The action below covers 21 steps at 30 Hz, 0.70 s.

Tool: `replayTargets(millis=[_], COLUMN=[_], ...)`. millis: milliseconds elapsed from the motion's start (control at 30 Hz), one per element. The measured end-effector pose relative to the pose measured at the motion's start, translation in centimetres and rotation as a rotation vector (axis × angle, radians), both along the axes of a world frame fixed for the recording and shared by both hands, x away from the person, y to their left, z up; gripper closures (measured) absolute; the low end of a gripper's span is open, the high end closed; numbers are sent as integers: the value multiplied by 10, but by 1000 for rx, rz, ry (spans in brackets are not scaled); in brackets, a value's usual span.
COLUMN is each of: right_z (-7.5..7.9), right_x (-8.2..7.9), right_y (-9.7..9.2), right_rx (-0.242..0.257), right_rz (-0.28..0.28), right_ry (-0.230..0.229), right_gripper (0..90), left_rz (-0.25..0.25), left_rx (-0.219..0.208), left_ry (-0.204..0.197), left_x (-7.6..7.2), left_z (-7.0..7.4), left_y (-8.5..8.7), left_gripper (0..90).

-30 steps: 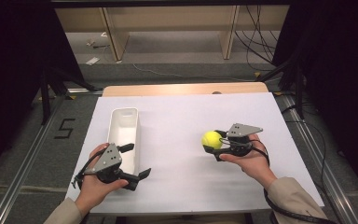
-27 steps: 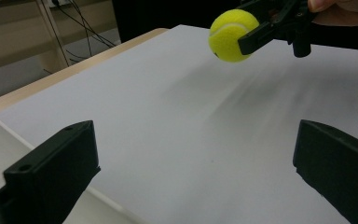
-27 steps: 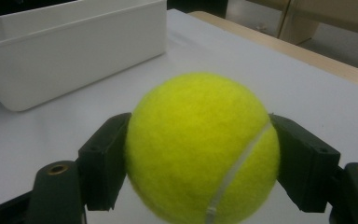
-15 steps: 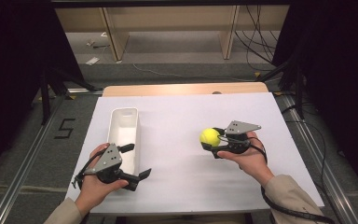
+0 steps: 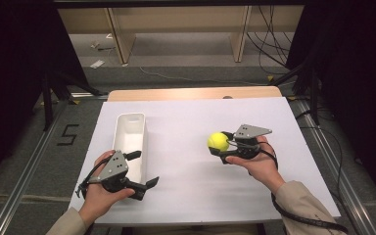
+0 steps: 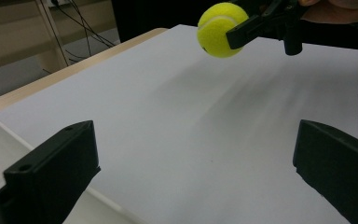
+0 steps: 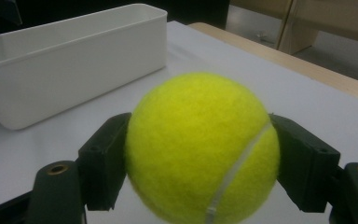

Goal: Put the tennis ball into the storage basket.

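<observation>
The right gripper [image 5: 221,147] holds a yellow tennis ball [image 5: 218,141], its two black fingers [image 7: 103,161] clenched on opposite sides of the ball so that the felt bulges between them (the white seam curves down the ball's front in the right gripper view). The ball hangs clear of the bench [image 5: 186,186], lifted above the white sheet that covers it, at about the three o'clock side of the surface in the high view. From the left gripper view the ball [image 6: 222,29] shows up toward one o'clock, pinched at the tip of the right gripper [image 6: 235,37] with the white cover passing below it and a soft shadow on the sheet underneath.

The left gripper [image 5: 144,169] sits low at about seven o'clock of the bench, in the person's left hand [image 5: 100,196], its fingers [image 6: 51,172] released and spread wide with nothing between them. It lies just beside the near end of a long white plastic bin [image 5: 129,139], which stands lengthwise toward nine o'clock, well apart from the ball. In the right gripper view the bin [image 7: 70,60] lies beyond the ball toward ten o'clock, open side up (its inside is mostly hidden by the wall). The person's right hand [image 5: 257,164] grips the right gripper from below, a beige sleeve [image 5: 303,208] trailing toward five o'clock.
</observation>
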State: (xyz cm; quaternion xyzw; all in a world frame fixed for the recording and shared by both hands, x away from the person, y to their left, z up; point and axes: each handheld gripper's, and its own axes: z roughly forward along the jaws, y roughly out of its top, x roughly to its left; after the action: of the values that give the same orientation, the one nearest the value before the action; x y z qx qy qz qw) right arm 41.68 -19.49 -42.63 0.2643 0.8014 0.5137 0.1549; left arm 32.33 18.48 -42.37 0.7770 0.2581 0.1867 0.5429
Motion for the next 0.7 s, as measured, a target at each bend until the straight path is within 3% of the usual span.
replayTargets(millis=[700], right_z=[4], right_x=[6], right_y=[15], right_rx=[9], right_rz=[21], right_ry=[-11], right_gripper=[271], left_rz=[-1], left_rx=[3], left_ry=[-5], left_x=[0], left_z=[0], left_y=[0], left_gripper=[0])
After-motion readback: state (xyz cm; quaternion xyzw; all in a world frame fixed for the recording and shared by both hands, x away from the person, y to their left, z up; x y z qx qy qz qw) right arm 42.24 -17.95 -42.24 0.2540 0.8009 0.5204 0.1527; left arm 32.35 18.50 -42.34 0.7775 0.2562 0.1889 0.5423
